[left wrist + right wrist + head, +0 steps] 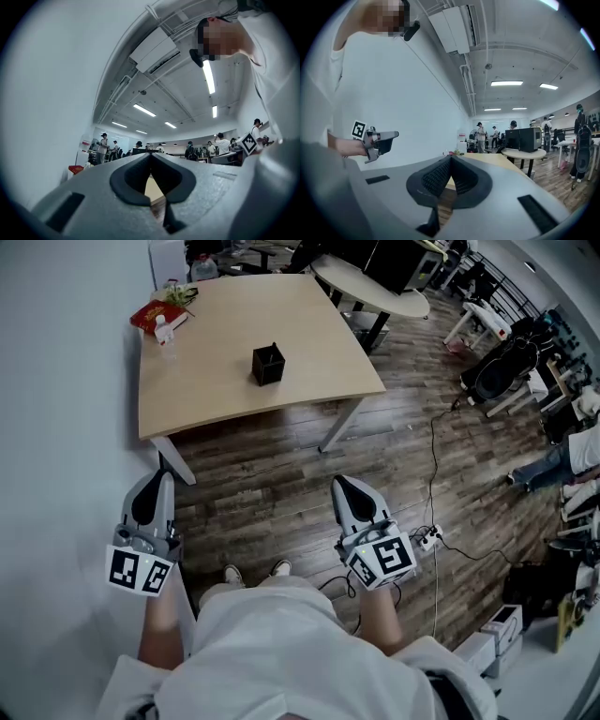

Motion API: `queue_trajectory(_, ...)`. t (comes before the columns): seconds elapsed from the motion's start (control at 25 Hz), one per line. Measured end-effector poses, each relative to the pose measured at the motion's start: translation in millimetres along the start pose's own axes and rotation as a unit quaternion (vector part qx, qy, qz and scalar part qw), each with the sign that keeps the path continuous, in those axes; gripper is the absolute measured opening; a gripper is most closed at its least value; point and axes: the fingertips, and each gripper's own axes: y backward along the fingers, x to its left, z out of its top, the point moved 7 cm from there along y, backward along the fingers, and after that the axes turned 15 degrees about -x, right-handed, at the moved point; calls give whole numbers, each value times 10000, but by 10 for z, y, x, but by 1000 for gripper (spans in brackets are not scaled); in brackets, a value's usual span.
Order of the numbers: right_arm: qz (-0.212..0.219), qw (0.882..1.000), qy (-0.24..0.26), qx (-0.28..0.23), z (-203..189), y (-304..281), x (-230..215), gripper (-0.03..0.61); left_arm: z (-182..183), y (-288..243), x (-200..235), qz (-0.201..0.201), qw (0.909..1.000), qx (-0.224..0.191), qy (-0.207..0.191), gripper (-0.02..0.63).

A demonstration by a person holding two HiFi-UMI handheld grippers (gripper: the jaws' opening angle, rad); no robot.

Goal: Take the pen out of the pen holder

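A black square pen holder (268, 364) stands near the middle of the light wooden table (216, 315), far ahead of me. No pen shows in it from here. My left gripper (153, 486) is held low over the floor beside the white wall, shut and empty; its jaws meet at the tip (151, 157). My right gripper (345, 486) hangs level over the wooden floor, also shut with nothing in it (451, 159). Both are well short of the table. In the right gripper view the left gripper (379, 140) shows at the left.
A red book (157, 315) and a small bottle (164, 331) lie at the table's far left corner. A round table (375, 287) stands behind. A cable and power strip (429, 538) lie on the floor at my right. Several people stand far off.
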Motion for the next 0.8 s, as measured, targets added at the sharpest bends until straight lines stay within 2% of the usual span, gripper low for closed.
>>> queue_trajectory(0.16,346,9978,-556,-46,-62,29,42,2,-30,30,-2,19,9999,49,102,15)
queue_trajectory(0.48,131,9985,-505,-138,-40,141,-114,2,-59,-25,10,282,9996,84,-18,19)
queue_trajectory(0.64,62,9985,-522,-175,-25,217,-240,2,-68,-94,-43,372,9993,84,-55,115)
queue_trajectory(0.8,-26,9984,-539,-195,-39,292,-396,2,-143,-179,-115,352,9993,113,-67,131)
